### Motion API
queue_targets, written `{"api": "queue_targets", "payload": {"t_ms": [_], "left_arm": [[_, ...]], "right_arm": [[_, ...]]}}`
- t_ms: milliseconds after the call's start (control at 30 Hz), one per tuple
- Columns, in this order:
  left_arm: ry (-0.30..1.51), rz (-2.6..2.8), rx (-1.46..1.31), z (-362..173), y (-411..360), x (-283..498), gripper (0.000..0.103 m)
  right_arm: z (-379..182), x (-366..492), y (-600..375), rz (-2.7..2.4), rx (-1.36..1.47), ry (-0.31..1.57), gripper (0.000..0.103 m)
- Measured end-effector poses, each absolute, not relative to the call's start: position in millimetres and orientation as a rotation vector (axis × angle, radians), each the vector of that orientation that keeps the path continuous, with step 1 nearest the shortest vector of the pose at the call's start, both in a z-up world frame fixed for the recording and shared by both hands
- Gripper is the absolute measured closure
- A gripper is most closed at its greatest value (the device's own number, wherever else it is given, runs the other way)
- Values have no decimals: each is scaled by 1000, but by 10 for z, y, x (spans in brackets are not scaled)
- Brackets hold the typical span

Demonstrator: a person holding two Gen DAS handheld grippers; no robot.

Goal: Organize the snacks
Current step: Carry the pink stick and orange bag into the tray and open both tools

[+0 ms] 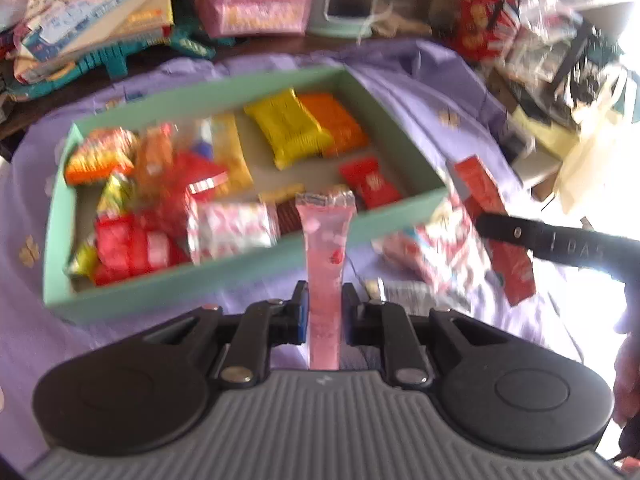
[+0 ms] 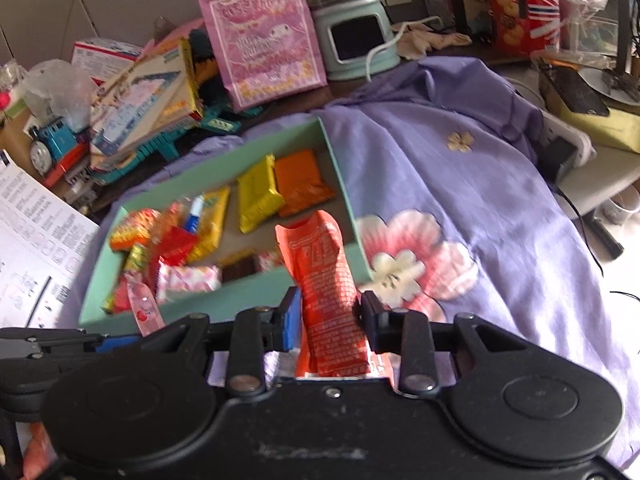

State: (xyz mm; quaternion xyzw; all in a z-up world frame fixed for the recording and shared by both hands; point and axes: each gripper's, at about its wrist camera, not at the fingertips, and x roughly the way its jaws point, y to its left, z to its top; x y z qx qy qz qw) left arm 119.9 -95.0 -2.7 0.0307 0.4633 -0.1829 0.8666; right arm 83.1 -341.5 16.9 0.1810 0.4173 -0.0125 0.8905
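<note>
Both tongs gripped snacks near the box.
Your left gripper (image 1: 325,316) pinched a pink tube (image 1: 326,248); your right gripper (image 2: 329,316) clamped an orange packet (image 2: 330,280), both before the green box (image 2: 344,184).

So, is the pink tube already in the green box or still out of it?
Out. The left gripper is shut on the pink tube and holds it above the near wall of the green box, not among the snacks inside.
</note>
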Motion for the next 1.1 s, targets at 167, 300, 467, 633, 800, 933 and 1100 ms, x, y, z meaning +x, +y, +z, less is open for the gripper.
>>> {"api": "queue_targets", "payload": {"t_ms": [167,300,467,633,800,933,1100], "left_arm": [[912,-372,17,310,-842,1460,87],[855,-362,10,562,-823,1668,87],[847,-349,22,629,-889,1994,87],[891,-343,43,445,-991,2244,87],[932,-325,58,216,-1056,2434,87],[931,-270,73,95,-1046,2541,47],[912,-204,74,45,-952,2555,6]], "right_arm": [[350,1104,-3326,11,377,832,72],[439,1370,-3244,39,370,816,72],[412,1699,-3158,62,375,834,72],[241,1972,-3111,74,393,884,72],[94,2125,-3091,67,415,911,68],[59,2151,-3119,49,435,905,37],[87,2079,-3190,9,426,871,8]]}}
